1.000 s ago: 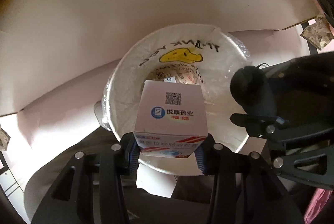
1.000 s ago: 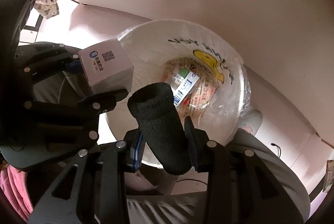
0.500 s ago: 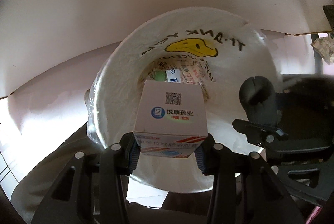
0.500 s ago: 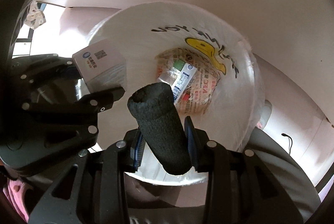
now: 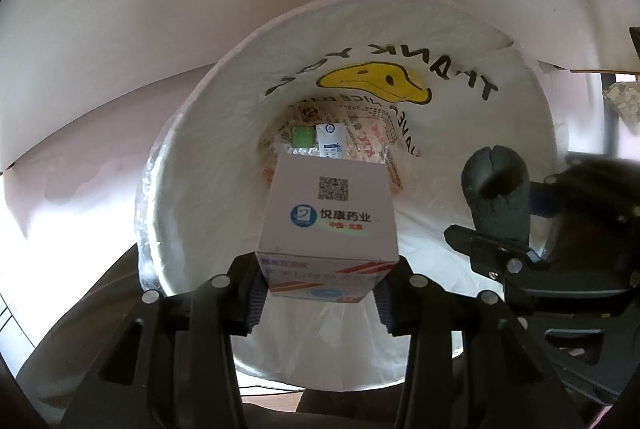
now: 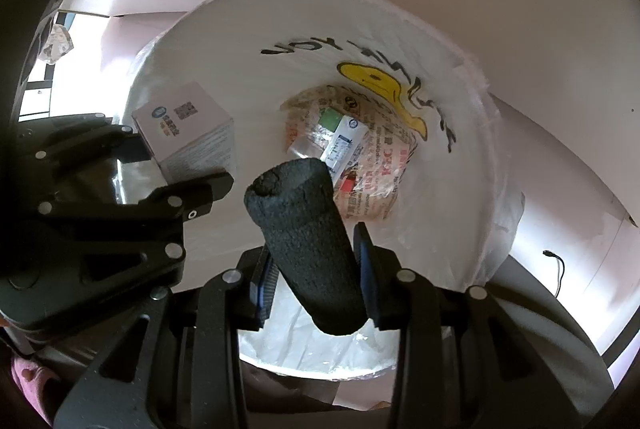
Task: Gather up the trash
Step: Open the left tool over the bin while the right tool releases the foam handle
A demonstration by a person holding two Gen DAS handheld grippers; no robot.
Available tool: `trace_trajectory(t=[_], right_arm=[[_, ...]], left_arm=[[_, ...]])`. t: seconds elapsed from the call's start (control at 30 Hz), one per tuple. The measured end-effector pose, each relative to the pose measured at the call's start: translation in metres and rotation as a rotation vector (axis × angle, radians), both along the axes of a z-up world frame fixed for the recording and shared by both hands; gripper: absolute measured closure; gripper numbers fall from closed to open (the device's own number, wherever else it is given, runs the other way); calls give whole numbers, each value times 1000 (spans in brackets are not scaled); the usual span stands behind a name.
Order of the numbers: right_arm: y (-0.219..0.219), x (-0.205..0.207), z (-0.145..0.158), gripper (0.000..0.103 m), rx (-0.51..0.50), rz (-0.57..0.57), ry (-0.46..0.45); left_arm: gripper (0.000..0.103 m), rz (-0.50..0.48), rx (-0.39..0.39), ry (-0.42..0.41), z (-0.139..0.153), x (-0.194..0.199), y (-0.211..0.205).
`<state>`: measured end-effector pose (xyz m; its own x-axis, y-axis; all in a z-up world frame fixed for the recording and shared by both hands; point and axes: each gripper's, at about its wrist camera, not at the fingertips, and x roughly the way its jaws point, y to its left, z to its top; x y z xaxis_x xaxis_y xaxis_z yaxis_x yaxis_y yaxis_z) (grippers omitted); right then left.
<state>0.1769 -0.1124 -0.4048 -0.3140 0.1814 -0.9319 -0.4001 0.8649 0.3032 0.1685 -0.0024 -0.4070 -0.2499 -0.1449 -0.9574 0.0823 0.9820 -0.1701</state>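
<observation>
the left claw (image 5: 322, 293) pinches a white medicine box (image 5: 328, 225) by its near end, holding it over the mouth of the lined trash bin (image 5: 192, 165) so a release should drop it onto the wrappers (image 5: 320, 141) at the bottom. to its right, the right claw (image 6: 316, 285) squeezes a black foam tube (image 6: 308, 241), also poised above the opening.
</observation>
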Motion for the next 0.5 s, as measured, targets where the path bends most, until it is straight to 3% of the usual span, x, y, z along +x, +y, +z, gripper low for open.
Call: trace_trajectory(t=[0.2, 0.5], right_arm=[[-1, 1, -3, 56, -13, 0, -7], [-7, -1, 8, 56, 4, -15, -13]], left_arm=[[48, 3, 24, -4, -1, 2, 2], [46, -3, 26, -28, 15, -2, 4]])
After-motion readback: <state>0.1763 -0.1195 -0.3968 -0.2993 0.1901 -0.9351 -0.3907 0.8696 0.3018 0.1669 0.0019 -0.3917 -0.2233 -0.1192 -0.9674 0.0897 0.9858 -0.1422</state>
